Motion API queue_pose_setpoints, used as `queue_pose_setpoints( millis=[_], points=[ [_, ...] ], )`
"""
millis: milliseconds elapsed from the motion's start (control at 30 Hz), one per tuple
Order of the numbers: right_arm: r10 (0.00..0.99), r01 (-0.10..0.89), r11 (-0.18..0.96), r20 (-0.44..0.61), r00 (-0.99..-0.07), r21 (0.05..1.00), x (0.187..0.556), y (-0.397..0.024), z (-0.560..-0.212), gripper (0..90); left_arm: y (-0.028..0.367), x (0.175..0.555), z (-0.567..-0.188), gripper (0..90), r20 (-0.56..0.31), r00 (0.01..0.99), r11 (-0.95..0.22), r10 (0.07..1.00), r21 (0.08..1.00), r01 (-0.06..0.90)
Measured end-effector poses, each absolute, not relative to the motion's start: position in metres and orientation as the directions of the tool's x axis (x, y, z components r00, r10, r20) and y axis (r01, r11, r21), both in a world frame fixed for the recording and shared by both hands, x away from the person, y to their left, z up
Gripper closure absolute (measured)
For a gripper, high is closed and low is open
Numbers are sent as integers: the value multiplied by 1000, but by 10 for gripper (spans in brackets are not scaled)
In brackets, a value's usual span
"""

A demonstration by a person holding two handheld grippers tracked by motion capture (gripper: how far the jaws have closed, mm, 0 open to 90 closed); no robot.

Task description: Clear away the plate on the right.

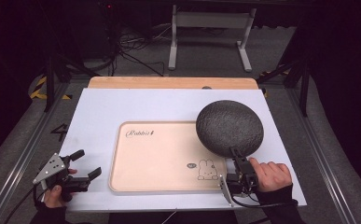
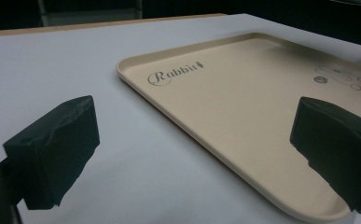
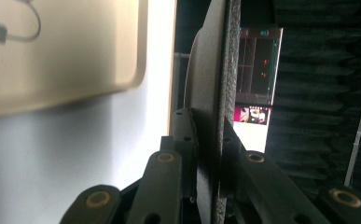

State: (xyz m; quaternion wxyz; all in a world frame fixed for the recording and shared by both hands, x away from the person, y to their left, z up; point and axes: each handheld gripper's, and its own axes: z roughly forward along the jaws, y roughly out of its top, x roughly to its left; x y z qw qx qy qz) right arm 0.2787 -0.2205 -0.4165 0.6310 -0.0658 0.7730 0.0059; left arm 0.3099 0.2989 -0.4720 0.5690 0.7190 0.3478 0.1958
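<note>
Over the tray's [image 1: 159,158] right edge, the right tool [image 1: 237,161] is clamping the dark round plate's [image 1: 229,127] near rim, holding it tilted; the left tool [image 1: 86,164] is waiting open beside the tray's left edge.

Overall light: bright on the white bench [image 1: 99,116] in the high view, dim to black all around the bench.
Source: not visible; the bench top is evenly lit from above.
Shadows: soft and faint beside the beige tray [image 1: 162,158]; a dark patch lies on the tray under the round grey plate [image 1: 229,127].
Glare: in the right gripper view a strip of bench [image 3: 162,56] beside the tray [image 3: 61,51] is blown out to white.
Blur: the right gripper view's tray and its drawing are soft; the plate's edge [image 3: 215,93] and the tongs' links near it are sharper.
Left gripper view: tray lettering [image 2: 173,73] is crisp, the black pads [image 2: 57,149] nearest the camera slightly soft.
Sharpness, high view: mildly grainy, the floor beyond the bench murky.
</note>
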Motion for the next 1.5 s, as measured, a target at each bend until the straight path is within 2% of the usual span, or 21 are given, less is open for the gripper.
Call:
queue_pose_setpoints(
  millis=[1500],
  points=[
    [-151, -393, 917, -973, -178, -70, 271, -133, -413, 832, 298, 310, -472, 21, -110, 680, -117, 725, 953, 280]
  ],
)
